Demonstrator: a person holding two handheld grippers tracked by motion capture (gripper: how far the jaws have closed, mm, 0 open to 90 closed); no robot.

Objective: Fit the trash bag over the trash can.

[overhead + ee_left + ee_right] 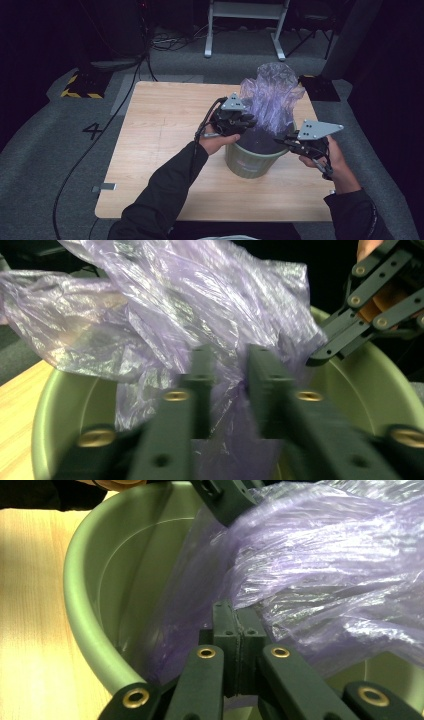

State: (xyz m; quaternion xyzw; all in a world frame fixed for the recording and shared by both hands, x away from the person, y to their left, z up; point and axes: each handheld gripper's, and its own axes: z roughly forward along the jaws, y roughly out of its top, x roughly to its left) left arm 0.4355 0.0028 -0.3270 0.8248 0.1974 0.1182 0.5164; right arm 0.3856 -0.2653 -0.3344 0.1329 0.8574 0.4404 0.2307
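Observation:
A pale green bin (250, 162) stands on the wooden table (160, 115), right of centre. A crumpled translucent purple bag (270, 95) rises out of it. My left gripper (245, 122) is at the bin's left rim; in the left gripper view its jaws (230, 360) stand close together with a bunch of the bag's film (165, 305) pinched between them. My right gripper (282, 141) is at the right rim. Its jaws (239, 615) are pressed together on the bag (325, 565) just inside the bin wall (85, 595).
Bare table top lies left of and in front of the bin. A cable trails from the left gripper off the table's left side. Beyond the far edge stand white frame legs (208, 35) on grey carpet and a yellow-black striped block (80, 87).

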